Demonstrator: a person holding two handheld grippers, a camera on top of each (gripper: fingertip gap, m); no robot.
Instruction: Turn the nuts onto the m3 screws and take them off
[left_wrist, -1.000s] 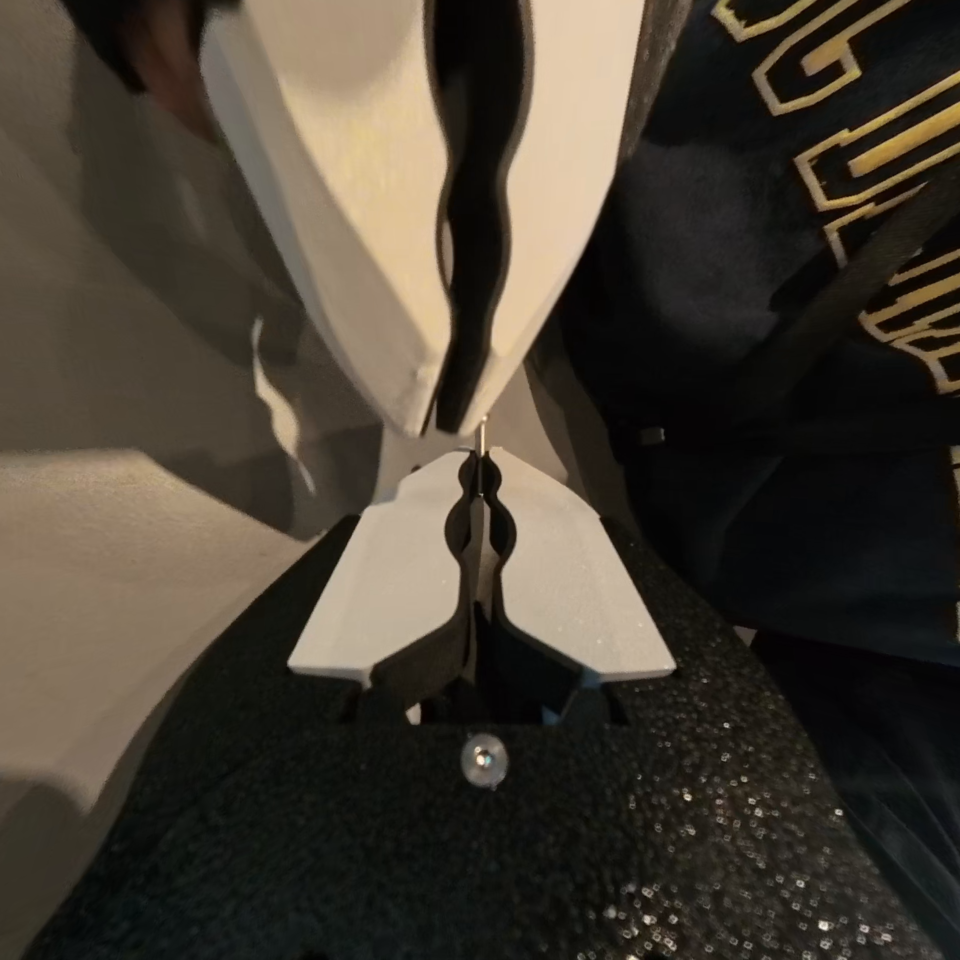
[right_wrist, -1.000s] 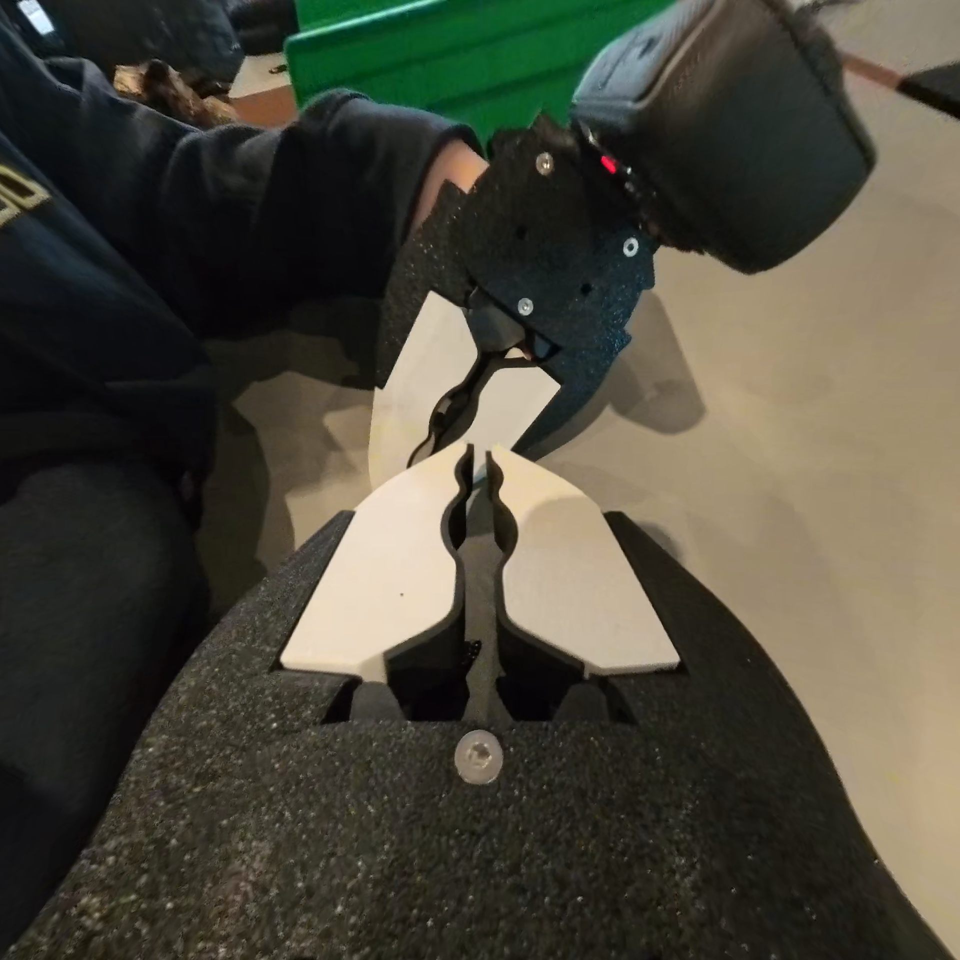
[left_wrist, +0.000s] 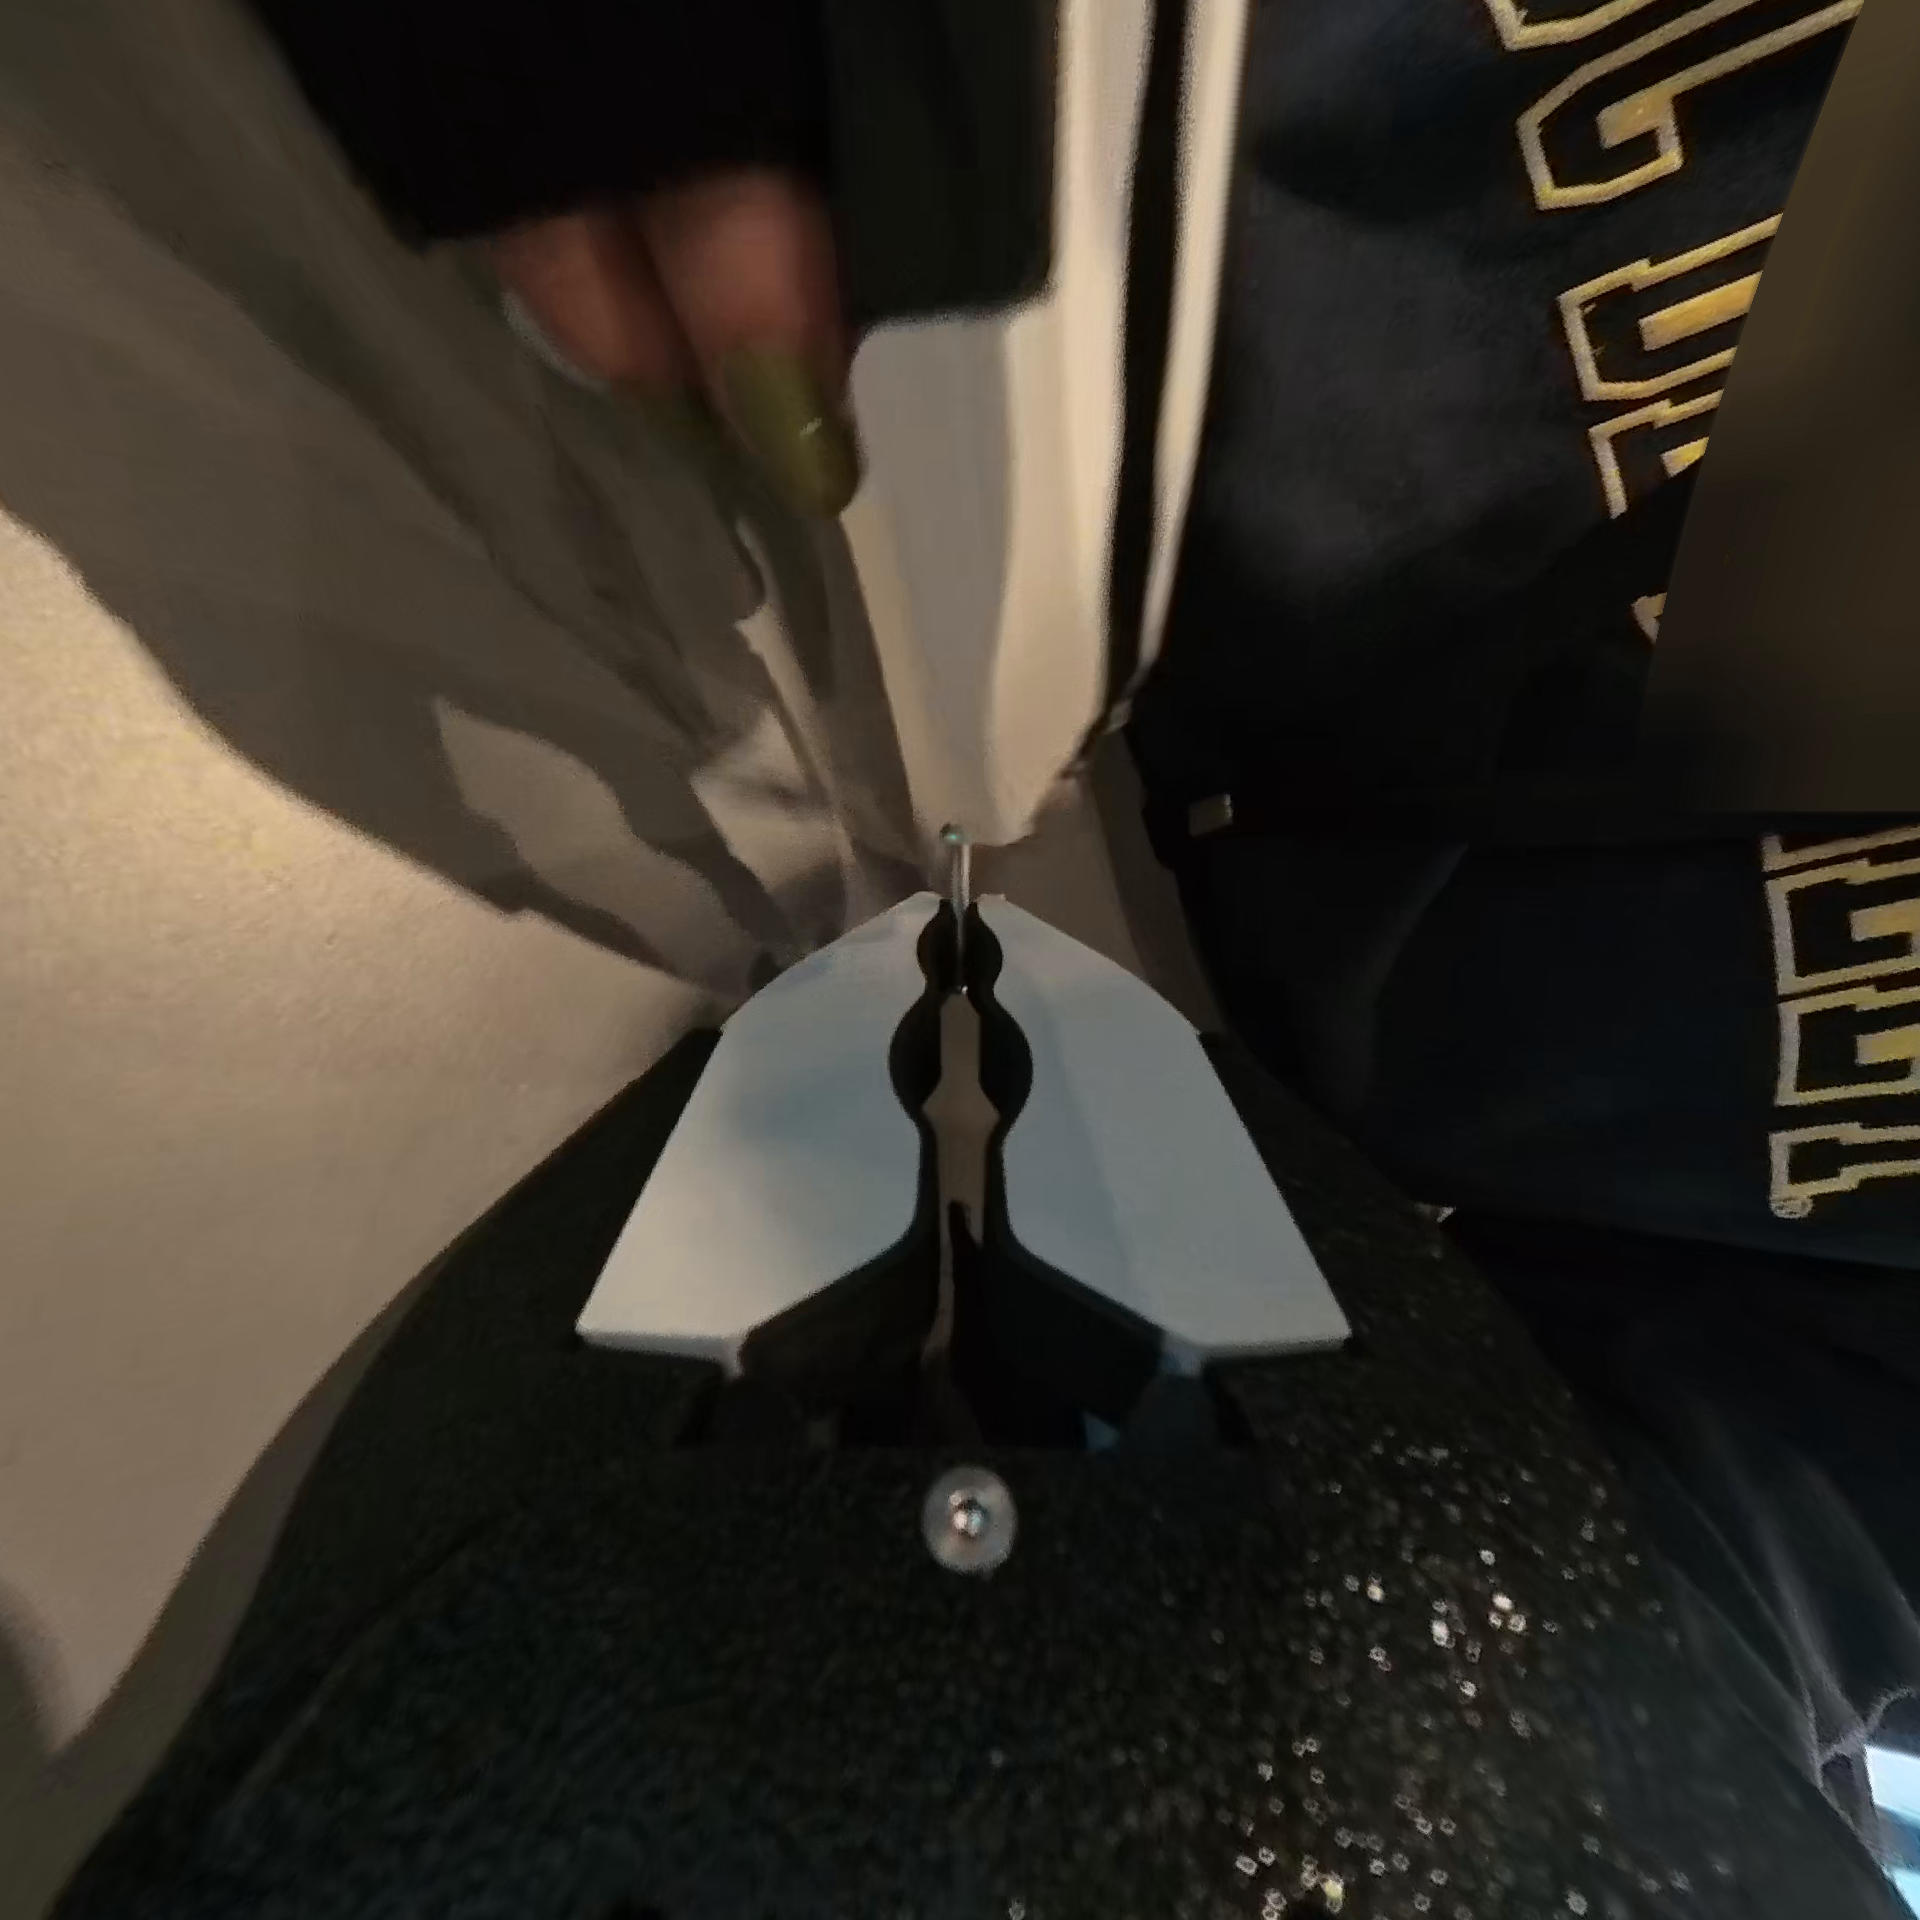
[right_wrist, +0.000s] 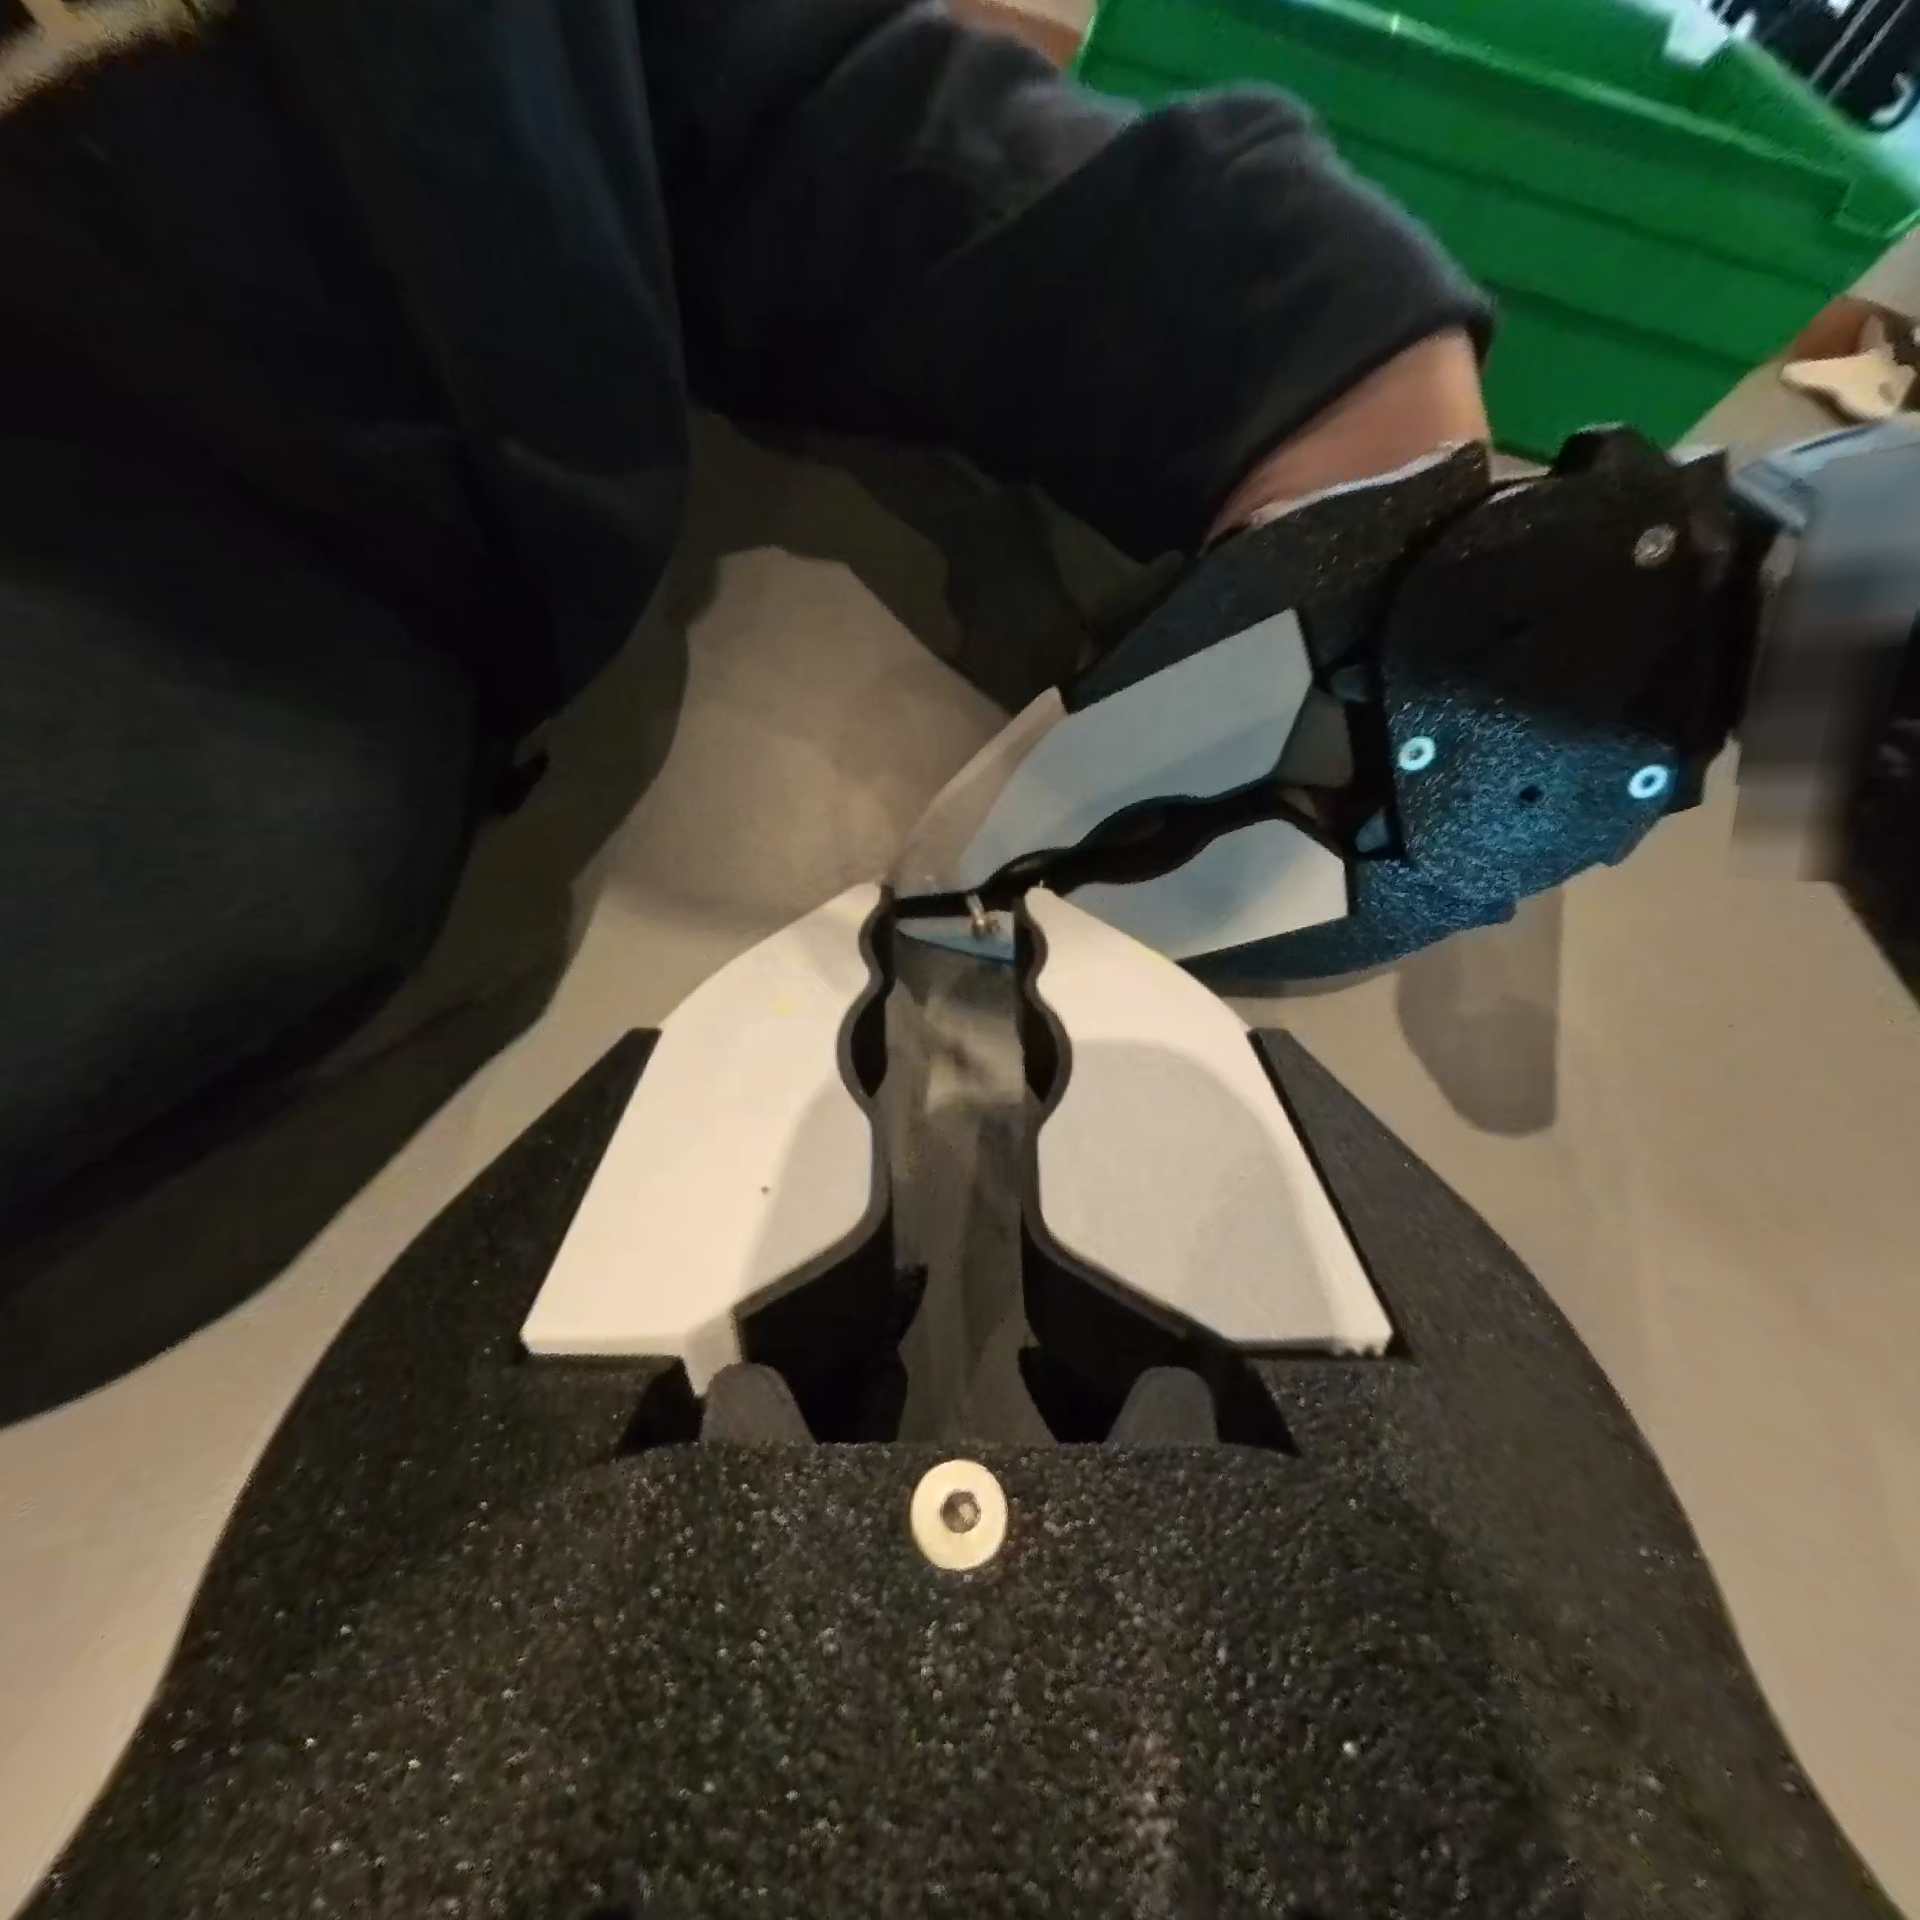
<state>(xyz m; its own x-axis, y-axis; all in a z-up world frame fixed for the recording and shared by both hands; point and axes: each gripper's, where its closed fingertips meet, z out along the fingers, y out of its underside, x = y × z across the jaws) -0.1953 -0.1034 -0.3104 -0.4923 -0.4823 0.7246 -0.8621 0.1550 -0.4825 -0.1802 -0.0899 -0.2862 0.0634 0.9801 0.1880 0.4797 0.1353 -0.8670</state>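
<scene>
Left tool (left_wrist: 961, 909), thin silver screw (left_wrist: 958, 871)

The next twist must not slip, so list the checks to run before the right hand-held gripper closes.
1. Left hand-held gripper clamped on the screw: ok, fingertips shut on its shank.
2. Screw tip exposed beyond the left fingertips: ok.
3. Right hand-held gripper open enough to take the tip: ok, jaws stand apart.
4. Screw tip sitting in the gap between the right fingertips: ok in the right wrist view.
5. Nut present on the screw: cannot tell, too small and blurred.
6. Nut square to the thread: cannot tell.
</scene>
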